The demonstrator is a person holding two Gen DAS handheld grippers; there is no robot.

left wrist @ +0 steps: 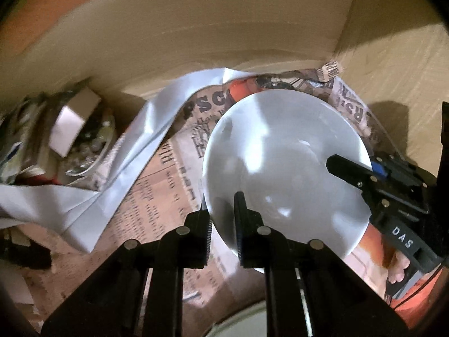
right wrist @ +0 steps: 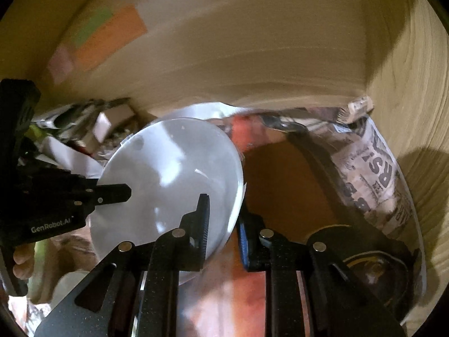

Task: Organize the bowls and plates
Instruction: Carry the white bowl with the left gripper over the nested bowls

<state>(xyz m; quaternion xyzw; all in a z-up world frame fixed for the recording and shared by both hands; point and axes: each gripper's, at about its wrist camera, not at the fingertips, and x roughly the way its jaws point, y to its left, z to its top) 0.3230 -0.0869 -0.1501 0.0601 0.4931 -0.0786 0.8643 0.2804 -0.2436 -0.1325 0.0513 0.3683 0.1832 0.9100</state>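
Note:
A white bowl (left wrist: 286, 168) hangs tilted above the newspaper-lined shelf, held by both grippers at opposite sides of its rim. In the left wrist view my left gripper (left wrist: 222, 219) is shut on the bowl's near rim, one finger inside and one outside. The right gripper (left wrist: 336, 165) reaches in from the right, its inner finger lying over the bowl's wall. In the right wrist view the bowl (right wrist: 174, 174) sits left of centre; my right gripper (right wrist: 223, 221) is shut on its right rim. The left gripper (right wrist: 123, 193) clamps the opposite side.
Printed newspaper (left wrist: 157, 196) covers the shelf floor, with a crumpled white sheet (left wrist: 140, 146) on it. A glass bowl of clutter (left wrist: 84, 146) stands at the left. Wooden walls (left wrist: 196, 42) close the back and right. A dark round pan (right wrist: 376, 266) lies at the right.

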